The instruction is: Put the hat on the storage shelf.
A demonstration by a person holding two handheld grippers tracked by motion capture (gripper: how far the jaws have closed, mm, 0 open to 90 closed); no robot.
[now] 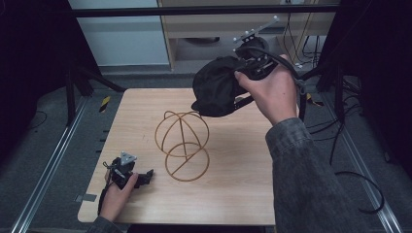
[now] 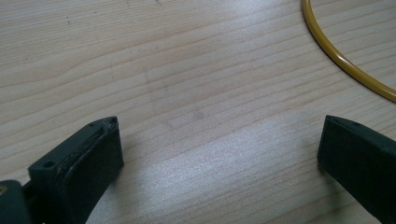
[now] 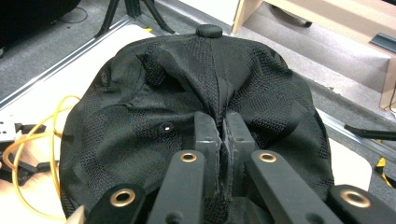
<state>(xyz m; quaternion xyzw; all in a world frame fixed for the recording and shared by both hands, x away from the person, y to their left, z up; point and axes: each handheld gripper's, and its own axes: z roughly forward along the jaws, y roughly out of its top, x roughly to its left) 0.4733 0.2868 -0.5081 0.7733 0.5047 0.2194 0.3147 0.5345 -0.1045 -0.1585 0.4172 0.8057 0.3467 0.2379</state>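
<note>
black mesh-patterned cap (image 3: 196, 93), yellow wire stand (image 1: 182, 145) — pale wood-grain table (image 1: 243, 194)

We see a lab or test workspace, wooden table (image 1: 233, 194) on an aluminium frame (image 1: 43, 170), black curtains (image 1: 29, 58) at both sides, cables (image 1: 359, 189) trailing over grey floor (image 1: 145, 77), cabinets (image 1: 233, 29) behind.

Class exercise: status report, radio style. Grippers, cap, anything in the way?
Right gripper shut on black cap, held above wire stand. Left gripper open, low over table, holding nothing. Nothing between cap and stand.
</note>
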